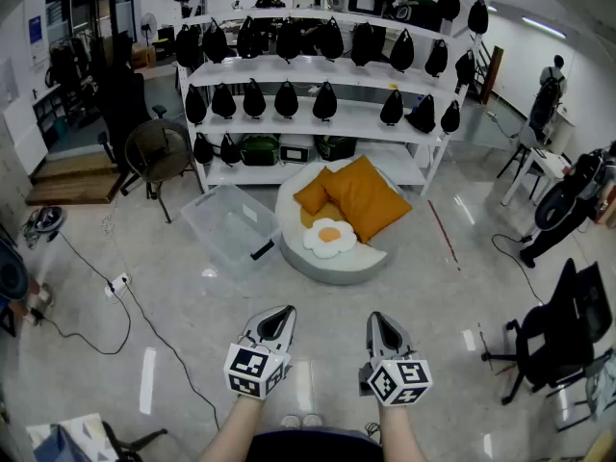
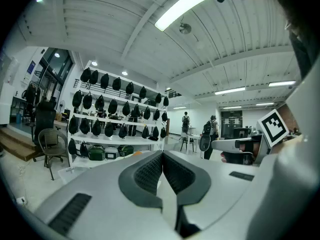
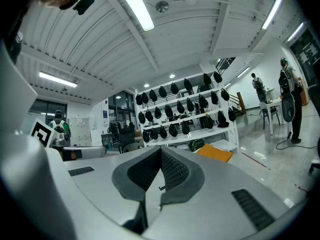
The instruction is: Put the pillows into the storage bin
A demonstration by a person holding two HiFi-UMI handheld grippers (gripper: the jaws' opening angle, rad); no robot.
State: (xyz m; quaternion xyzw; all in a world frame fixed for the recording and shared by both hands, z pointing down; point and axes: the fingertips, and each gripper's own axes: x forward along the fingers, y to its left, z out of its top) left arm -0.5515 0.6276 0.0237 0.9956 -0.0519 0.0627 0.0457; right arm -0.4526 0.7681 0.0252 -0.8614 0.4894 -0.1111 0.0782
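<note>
The ribbed fingers (image 2: 149, 172) of the left gripper (image 1: 282, 313) are pressed together with nothing between them, and the fingers (image 3: 173, 170) of the right gripper (image 1: 377, 320) are closed the same way, also empty. Both grippers are held side by side, low in the head view, pointing forward over the bare, glossy floor (image 1: 318, 325), each with its marker cube toward the person's forearms. Well ahead of them, 3 pillows lie on a round white cushion (image 1: 332, 266): 2 orange pillows (image 1: 364, 195) overlapping at its far side, and 1 fried-egg pillow (image 1: 329, 238) just in front of them, near the cushion's front edge. The clear storage bin (image 1: 226, 227) sits on the floor just to the left of the cushion, lying at an angle, with no pillow in it and a dark piece at its near corner. Behind both stands a white shelf rack (image 1: 318, 123) hung with rows of black bags (image 1: 286, 99). A chair (image 1: 159, 152) stands left of the rack, and a cable (image 1: 120, 296) trails across the floor at the left.
</note>
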